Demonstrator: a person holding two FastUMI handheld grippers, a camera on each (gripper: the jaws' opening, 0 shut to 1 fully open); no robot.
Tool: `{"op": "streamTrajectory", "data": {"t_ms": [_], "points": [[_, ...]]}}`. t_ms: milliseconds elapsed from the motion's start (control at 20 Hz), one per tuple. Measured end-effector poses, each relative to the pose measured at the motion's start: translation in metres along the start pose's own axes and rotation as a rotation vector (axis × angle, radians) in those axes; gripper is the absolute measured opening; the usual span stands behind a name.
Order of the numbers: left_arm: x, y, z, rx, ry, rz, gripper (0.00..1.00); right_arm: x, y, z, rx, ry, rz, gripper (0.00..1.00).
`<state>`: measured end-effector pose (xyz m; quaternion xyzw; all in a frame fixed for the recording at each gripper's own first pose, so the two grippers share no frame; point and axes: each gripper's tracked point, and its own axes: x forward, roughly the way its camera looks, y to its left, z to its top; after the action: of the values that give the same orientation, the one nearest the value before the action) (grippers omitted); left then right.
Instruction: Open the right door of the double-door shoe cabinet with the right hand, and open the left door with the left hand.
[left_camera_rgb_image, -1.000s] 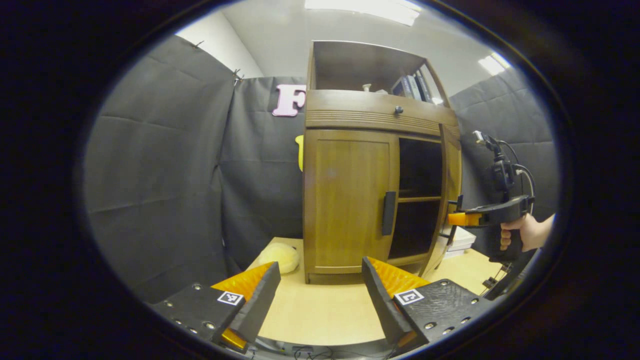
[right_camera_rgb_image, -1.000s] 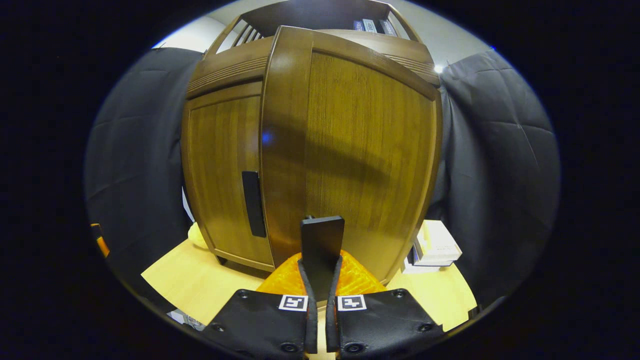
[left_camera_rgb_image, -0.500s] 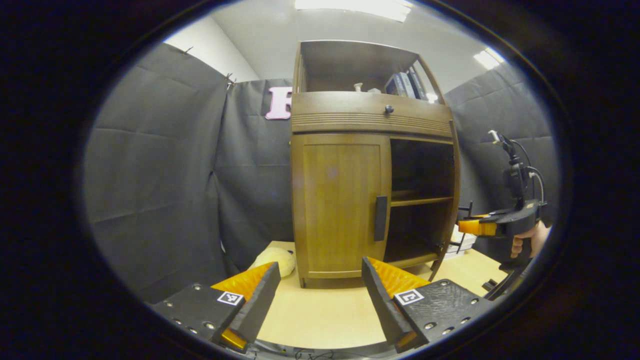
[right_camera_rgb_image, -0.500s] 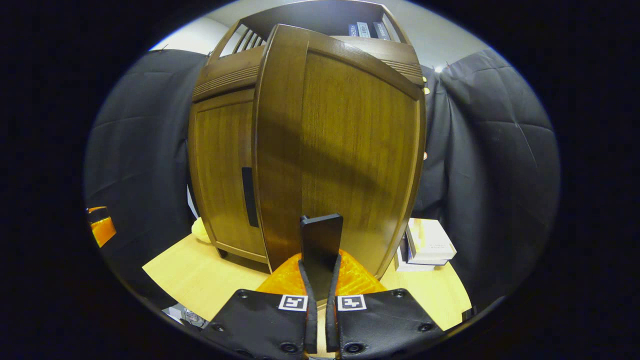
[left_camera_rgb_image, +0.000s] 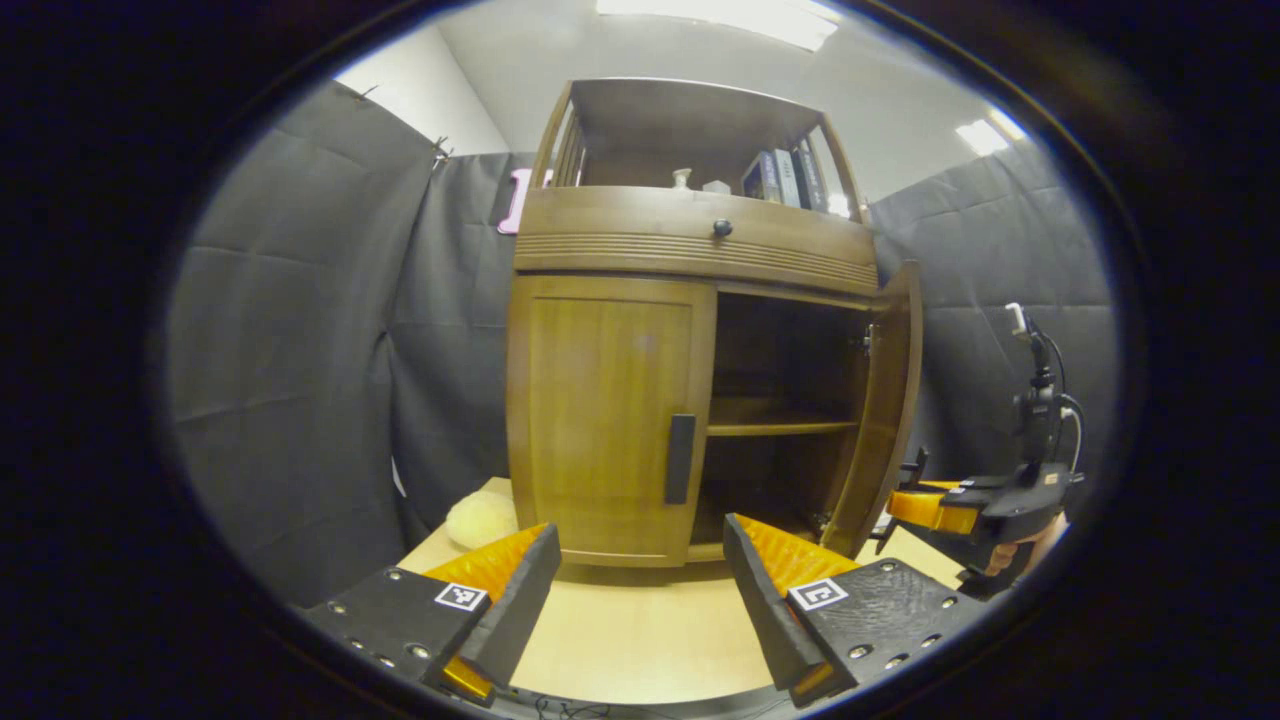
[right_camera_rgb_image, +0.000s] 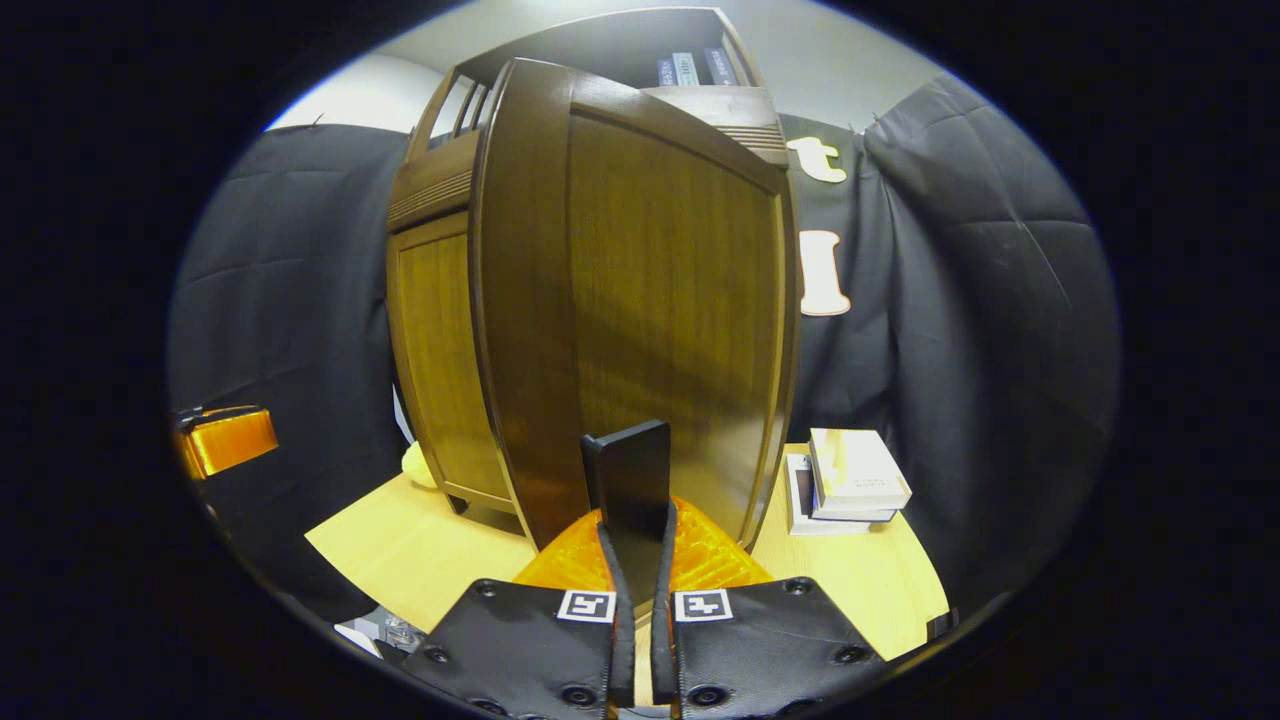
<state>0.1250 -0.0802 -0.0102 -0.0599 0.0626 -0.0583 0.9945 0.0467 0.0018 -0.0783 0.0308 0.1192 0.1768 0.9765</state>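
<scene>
Standing on the light wooden table (left_camera_rgb_image: 640, 630), the shoe cabinet (left_camera_rgb_image: 690, 250) faces you with one door swung out and one closed.

- Right door (right_camera_rgb_image: 650, 300): open wide, its outer face turned toward your right gripper view; in your left gripper view it (left_camera_rgb_image: 885, 400) hangs edge-on at the cabinet's right side.
- Right door handle (right_camera_rgb_image: 630, 485): a dark upright bar, pinched between the fingers of your right gripper (right_camera_rgb_image: 634, 560), both pressed onto it.
- Right gripper as seen from your left gripper view (left_camera_rgb_image: 935, 505): low at the right, at the open door's outer edge, a hand (left_camera_rgb_image: 1015, 555) partly showing beneath it.
- Left door (left_camera_rgb_image: 610, 420): closed flat against the cabinet, its dark handle (left_camera_rgb_image: 680, 458) upright along the inner edge.
- Left gripper (left_camera_rgb_image: 640, 580): your fingers are spread wide, clear of the cabinet, low over the table in front of the left door, holding nothing.
- Inside shelf (left_camera_rgb_image: 780, 428): one wooden board across the dark open half.
- Drawer knob (left_camera_rgb_image: 722, 228): small, dark, centred on the band above the doors.
- Top shelf: books (left_camera_rgb_image: 785, 178) upright at the right, small pale items beside them, too small to tell.
- Yellow soft thing (left_camera_rgb_image: 482, 518): on the table just left of the cabinet's base.
- Stacked books (right_camera_rgb_image: 850, 480): on the table to the right of the open door.
</scene>
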Motion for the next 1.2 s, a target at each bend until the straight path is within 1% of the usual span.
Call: {"op": "streamTrajectory", "data": {"t_ms": [50,200,250,300,350,500,550,600,800,1000,1050,1100,1150,1200], "points": [[0.002,-0.006,0.000,0.004,0.005,-0.002,0.92,-0.002,-0.005,0.000,-0.001,0.000,0.004,0.08],[0.002,-0.020,0.000,0.014,0.002,0.001,0.92,-0.013,-0.022,-0.002,0.000,-0.001,0.004,0.08],[0.003,-0.023,0.001,0.013,0.001,0.003,0.92,-0.015,-0.028,-0.003,0.007,-0.002,0.001,0.12],[0.003,-0.027,0.001,0.012,0.000,0.007,0.92,-0.019,-0.035,-0.004,0.016,-0.004,-0.004,0.12],[0.004,-0.029,0.002,0.009,-0.001,0.013,0.92,-0.022,-0.043,-0.005,0.028,-0.008,-0.013,0.08],[0.005,-0.038,-0.001,-0.004,0.005,0.025,0.92,-0.031,-0.070,-0.007,0.047,-0.012,-0.037,0.04],[0.005,-0.041,-0.004,-0.012,0.013,0.028,0.92,-0.034,-0.079,-0.007,0.055,-0.010,-0.046,0.04],[0.003,-0.045,-0.006,-0.022,0.019,0.032,0.92,-0.038,-0.089,-0.008,0.069,-0.008,-0.054,0.07],[0.002,-0.057,-0.015,-0.039,0.037,0.049,0.92,-0.042,-0.123,-0.015,0.121,-0.011,-0.064,0.07],[-0.001,-0.091,-0.009,-0.059,0.038,0.050,0.92,-0.041,-0.140,-0.024,0.133,0.006,-0.048,0.07],[-0.002,-0.096,-0.007,-0.054,0.034,0.055,0.92,-0.042,-0.146,-0.025,0.129,0.005,-0.047,0.03],[-0.002,-0.101,-0.006,-0.047,0.031,0.059,0.92,-0.043,-0.148,-0.024,0.135,0.003,-0.033,0.02],[-0.003,-0.105,-0.005,-0.040,0.027,0.061,0.92,-0.041,-0.147,-0.025,0.143,0.007,-0.014,0.06],[-0.006,-0.109,-0.007,-0.034,0.027,0.064,0.93,-0.041,-0.148,-0.025,0.143,0.007,-0.002,0.06]]}}
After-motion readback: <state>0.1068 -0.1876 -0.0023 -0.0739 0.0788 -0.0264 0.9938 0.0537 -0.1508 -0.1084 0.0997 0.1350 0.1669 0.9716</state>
